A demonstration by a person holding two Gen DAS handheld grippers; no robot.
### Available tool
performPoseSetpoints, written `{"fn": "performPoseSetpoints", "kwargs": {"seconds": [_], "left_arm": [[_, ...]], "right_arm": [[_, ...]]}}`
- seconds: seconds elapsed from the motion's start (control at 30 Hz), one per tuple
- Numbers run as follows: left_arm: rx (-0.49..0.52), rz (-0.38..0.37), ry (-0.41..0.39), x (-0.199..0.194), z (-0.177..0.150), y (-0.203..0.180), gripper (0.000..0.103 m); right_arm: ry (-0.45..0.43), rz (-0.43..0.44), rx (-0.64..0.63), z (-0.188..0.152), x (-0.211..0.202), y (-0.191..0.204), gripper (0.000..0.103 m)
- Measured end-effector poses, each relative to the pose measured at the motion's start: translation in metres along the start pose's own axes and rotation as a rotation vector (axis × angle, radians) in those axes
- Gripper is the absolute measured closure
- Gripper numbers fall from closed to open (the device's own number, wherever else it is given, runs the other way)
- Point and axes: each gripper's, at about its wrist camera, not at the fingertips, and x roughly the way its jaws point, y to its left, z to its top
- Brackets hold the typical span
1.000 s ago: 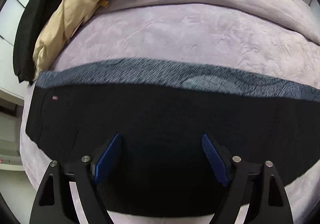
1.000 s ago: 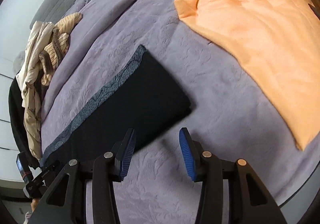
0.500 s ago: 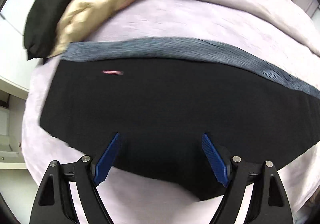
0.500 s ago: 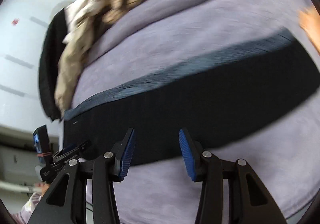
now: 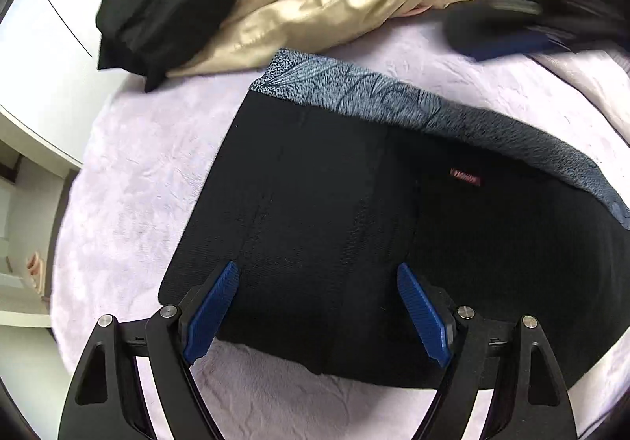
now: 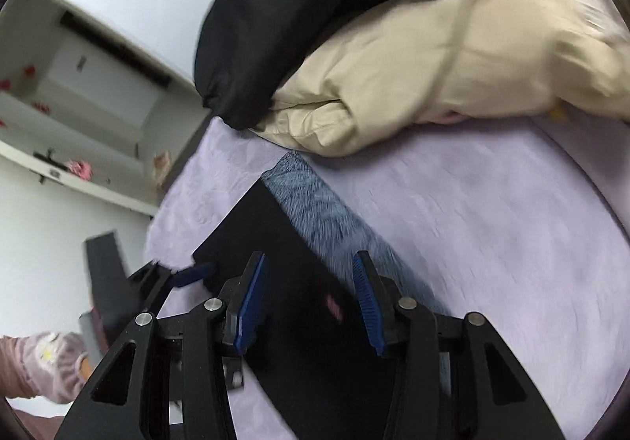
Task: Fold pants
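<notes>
Pants (image 5: 354,227) lie flat and lengthwise-folded on the lilac blanket (image 5: 130,180) beneath both my tools, my left gripper (image 5: 315,306) wide and empty, my right gripper (image 6: 307,298) half-spread and empty, positioned, I judge, for the crosswise fold.

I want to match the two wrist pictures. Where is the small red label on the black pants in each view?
Left wrist: the red label sits right of centre on the black pants, just below the grey patterned band.
Right wrist: the red label is low in the centre, blurred, between the two blue pads of the right gripper.
Shared landmark: the beige garment beyond the band's end.
</notes>
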Motion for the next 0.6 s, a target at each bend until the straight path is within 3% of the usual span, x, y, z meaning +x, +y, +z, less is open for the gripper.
{"fn": "performPoseSetpoints", "kwargs": {"seconds": [0.2, 0.23, 0.27, 0.4, 0.6], "left_arm": [[-0.012, -0.025, -0.068, 0.002, -0.015, 0.005, 0.018], [-0.017, -0.030, -0.074, -0.001, -0.018, 0.006, 0.018], [-0.024, -0.033, -0.076, -0.003, -0.021, 0.008, 0.018], [-0.057, -0.051, -0.074, -0.008, -0.028, 0.019, 0.018], [-0.006, 0.003, -0.062, 0.000, -0.028, 0.017, 0.018]], "right_arm": [[0.143, -0.029, -0.077, 0.032, 0.067, 0.005, 0.054], [0.156, -0.039, -0.085, 0.031, 0.070, 0.006, 0.062], [0.155, -0.040, -0.088, 0.031, 0.070, 0.008, 0.096], [0.104, 0.022, -0.177, 0.032, 0.053, 0.034, 0.098], [0.129, -0.120, -0.136, 0.034, 0.092, 0.027, 0.097]]}}
